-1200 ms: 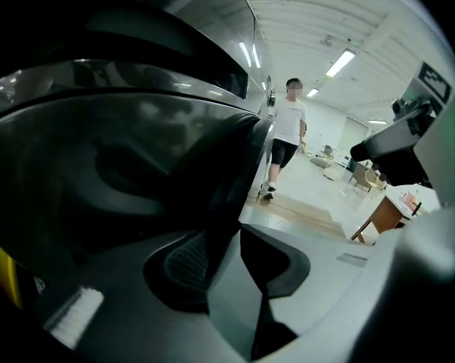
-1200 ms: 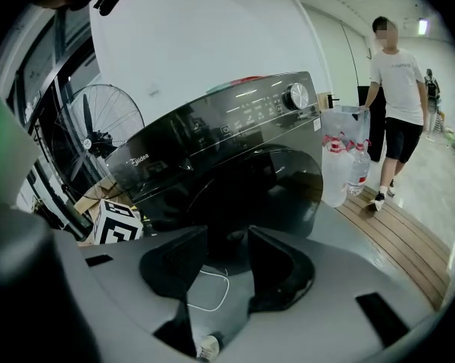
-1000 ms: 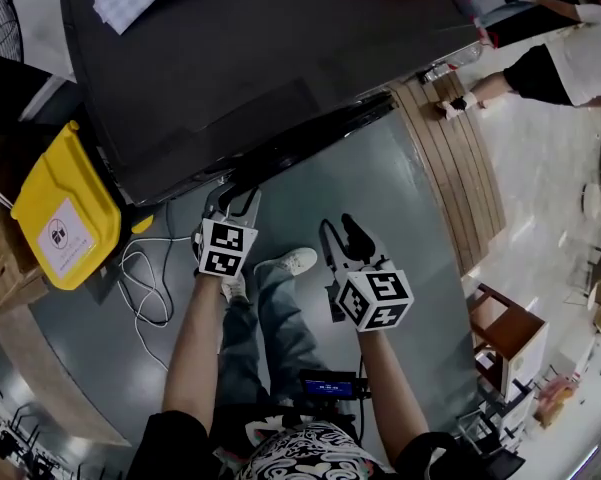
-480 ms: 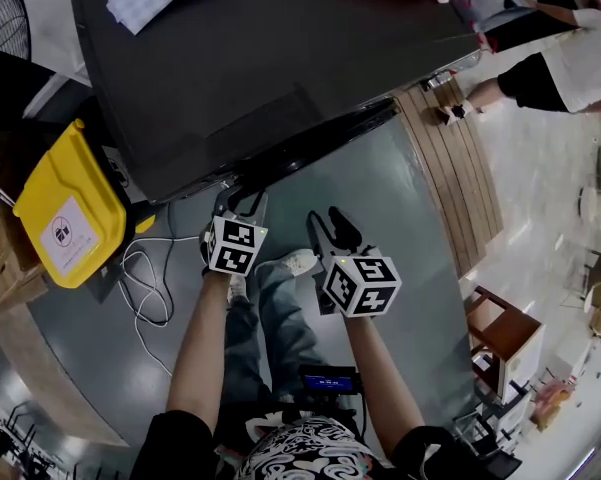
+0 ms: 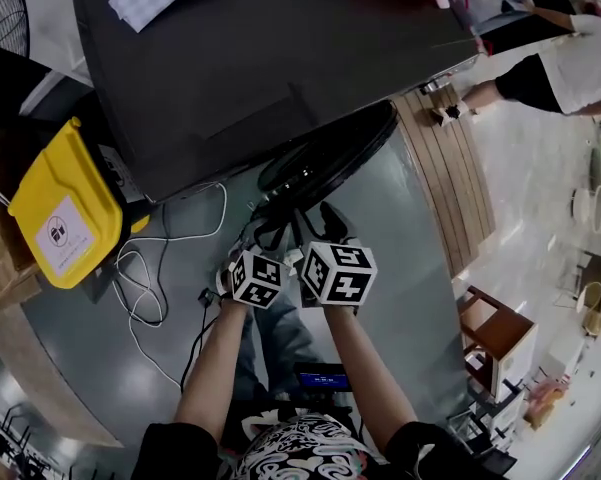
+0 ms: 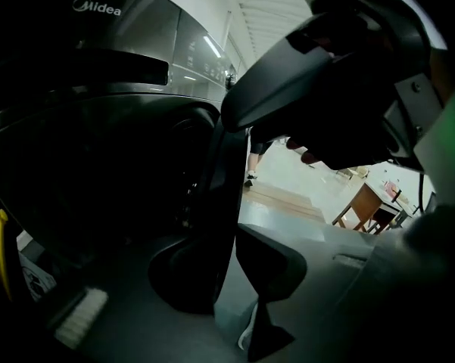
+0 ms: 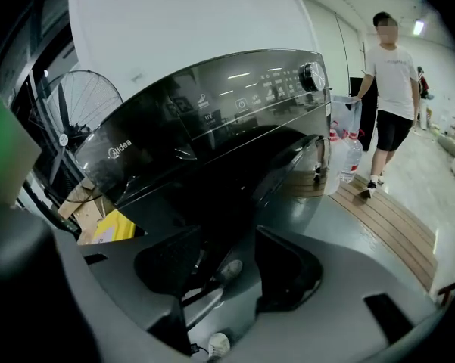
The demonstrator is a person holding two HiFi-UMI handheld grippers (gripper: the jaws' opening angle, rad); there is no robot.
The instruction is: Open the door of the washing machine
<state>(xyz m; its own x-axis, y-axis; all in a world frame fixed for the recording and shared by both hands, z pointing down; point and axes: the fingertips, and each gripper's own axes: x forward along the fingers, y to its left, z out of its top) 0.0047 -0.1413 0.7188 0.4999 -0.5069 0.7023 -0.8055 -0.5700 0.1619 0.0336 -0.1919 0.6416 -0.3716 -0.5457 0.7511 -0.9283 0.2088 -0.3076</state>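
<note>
Looking down over both hands: my right gripper (image 7: 231, 255) stands with jaws wide apart, having just been opening, with nothing between them. Just beside it, my left gripper (image 6: 225, 252) has just been closing and clamps the edge of the door (image 5: 330, 153), which stands partly swung out from the black washing machine (image 5: 260, 58) beyond, a yellow container (image 5: 55, 203) at its side.

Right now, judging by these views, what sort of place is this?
Probably a shared workspace or test hall, not a home: the washing machine stands on open grey floor with loose cables beside it, a person stands nearby, and a wooden table stands beyond.
</note>
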